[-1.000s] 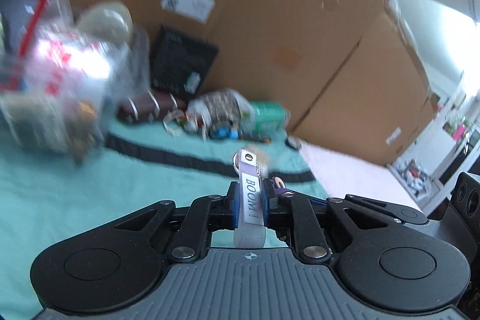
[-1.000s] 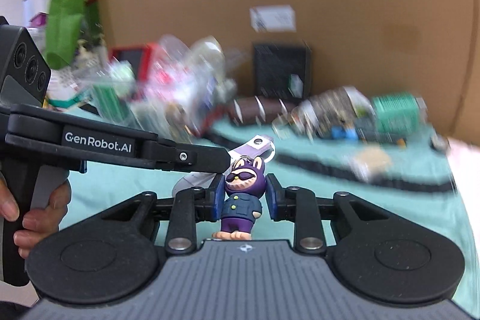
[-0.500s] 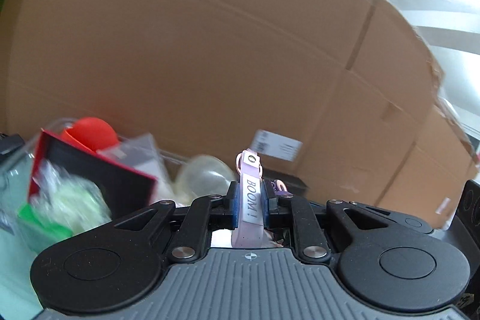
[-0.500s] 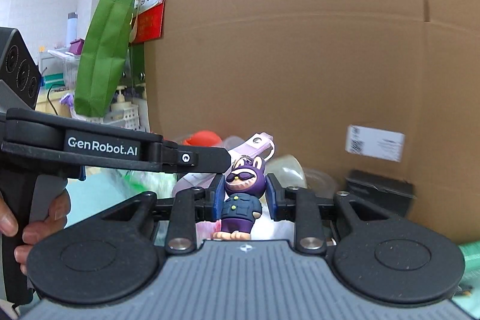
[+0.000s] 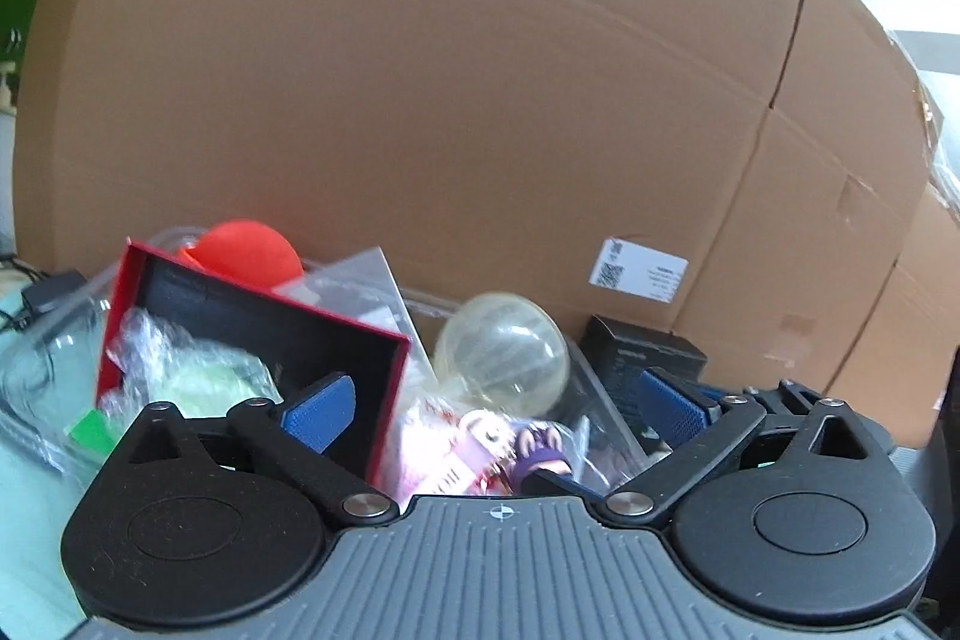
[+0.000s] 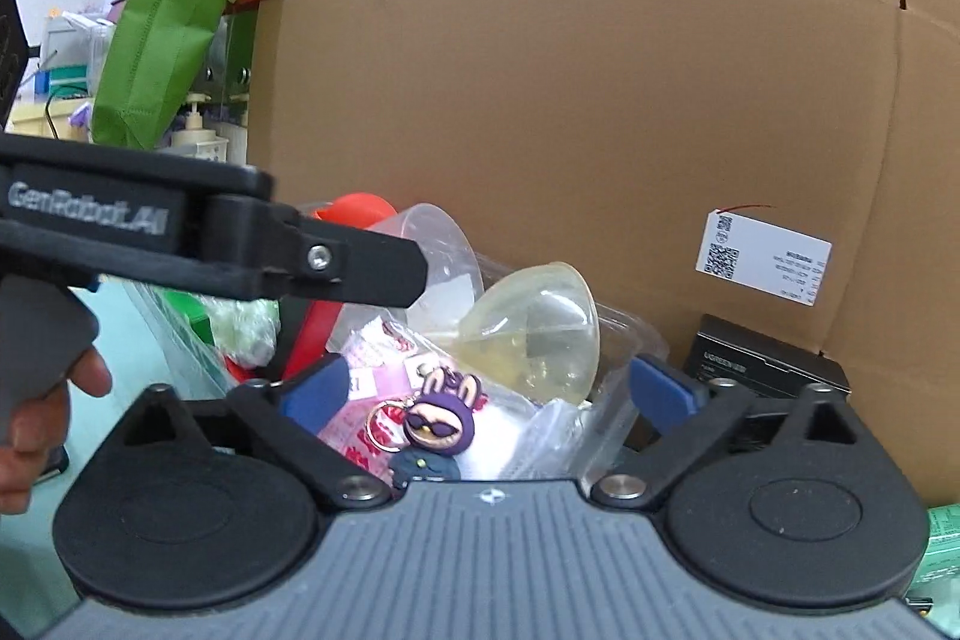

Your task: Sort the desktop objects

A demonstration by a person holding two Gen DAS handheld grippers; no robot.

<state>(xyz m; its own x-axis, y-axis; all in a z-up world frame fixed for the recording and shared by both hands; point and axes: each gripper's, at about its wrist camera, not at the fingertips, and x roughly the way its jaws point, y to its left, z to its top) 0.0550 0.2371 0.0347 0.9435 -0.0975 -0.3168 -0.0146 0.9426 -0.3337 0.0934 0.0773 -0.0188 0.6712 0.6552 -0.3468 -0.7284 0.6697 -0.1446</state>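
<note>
A purple bunny keychain (image 6: pixel 436 427) with a pink strap lies in a clear plastic bin (image 6: pixel 624 358) among bags and packets; it also shows in the left wrist view (image 5: pixel 528 451). My left gripper (image 5: pixel 498 403) is open and empty just above it. My right gripper (image 6: pixel 489 388) is open and empty above the same bin. The left gripper's body (image 6: pixel 210 244) crosses the left of the right wrist view. The bin holds a red box (image 5: pixel 252 340), a clear dome (image 5: pixel 504 352) and a red ball (image 5: pixel 249 250).
A large cardboard box (image 5: pixel 480 100) stands right behind the bin. A small black box (image 6: pixel 768 358) sits to the bin's right. A green bag (image 6: pixel 168 16) hangs at the far left. The table has a teal cover (image 5: pixel 24 520).
Both grippers have opened and let go of the keychain, which dropped into the bin. Before that both carried it from over the teal table up to the bin.
</note>
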